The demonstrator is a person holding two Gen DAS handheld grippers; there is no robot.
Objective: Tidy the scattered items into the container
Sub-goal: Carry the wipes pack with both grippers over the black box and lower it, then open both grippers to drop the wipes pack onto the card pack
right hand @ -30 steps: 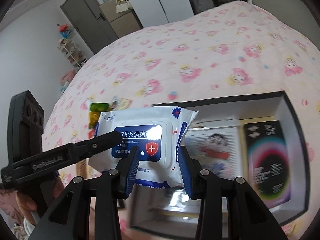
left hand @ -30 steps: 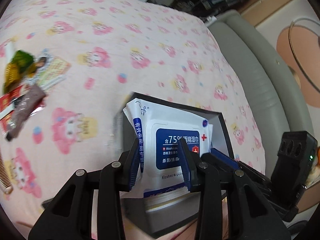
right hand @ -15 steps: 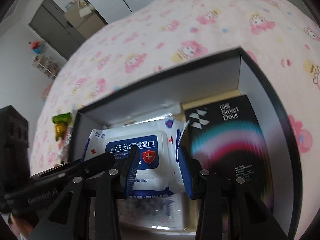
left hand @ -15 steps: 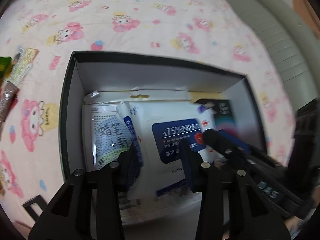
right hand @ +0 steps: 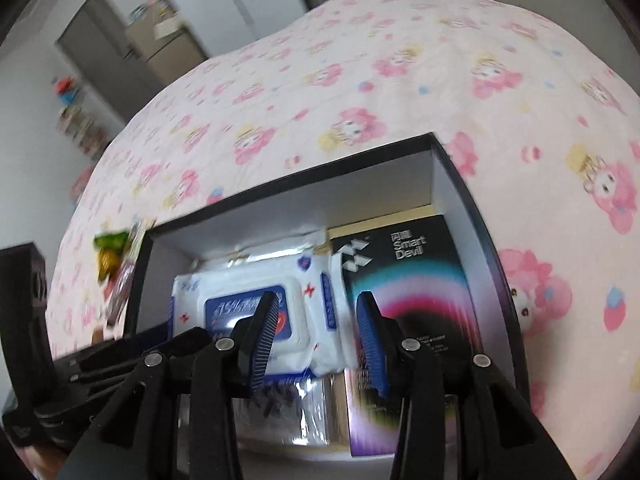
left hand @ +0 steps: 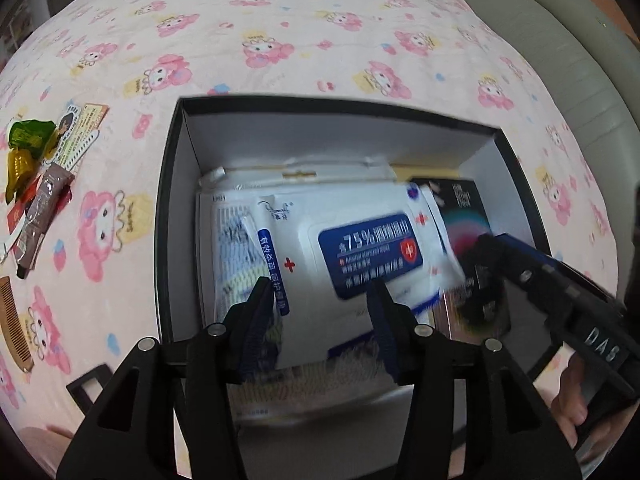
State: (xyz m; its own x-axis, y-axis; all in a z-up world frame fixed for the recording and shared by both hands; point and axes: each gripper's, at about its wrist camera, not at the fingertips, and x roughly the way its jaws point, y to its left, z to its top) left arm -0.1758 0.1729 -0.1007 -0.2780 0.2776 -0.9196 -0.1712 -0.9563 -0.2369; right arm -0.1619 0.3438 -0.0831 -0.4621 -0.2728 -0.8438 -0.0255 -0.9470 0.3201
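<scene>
Pink cartoon-print bedspread (left hand: 280, 32) everywhere, and sitting on it is a black box (left hand: 168, 184) with pale inner walls, filling the middle of both wrist views. Inside the box there's a white pack of wet wipes (left hand: 360, 248) with a blue label, lying on top of a clear-wrapped packet (left hand: 232, 248) with a printed picture, and right beside it, on the right side of the box, a black "Smart Devil" carton (right hand: 416, 288) with a rainbow swirl. Both tools are down over the box. The left tool (left hand: 320, 312) has its jaws spreading apart right now, the wipes pack sits between them at its lower edge but the pads look clear of it. The right tool (right hand: 316, 332) has its blue pads (right hand: 370, 340) either side of the right end of the wipes pack; the frame is too blurry to say if they're actually pinching it, so I can't tell. Off at the left edge of the left view, outside the box, a few bits sit on the bed: a green and gold wrapper (left hand: 24, 148), a brown sachet (left hand: 40, 216), a printed card (left hand: 84, 128) and a brown comb (left hand: 14, 320). A hand (left hand: 568, 396) shows at the lower right holding the right tool.
</scene>
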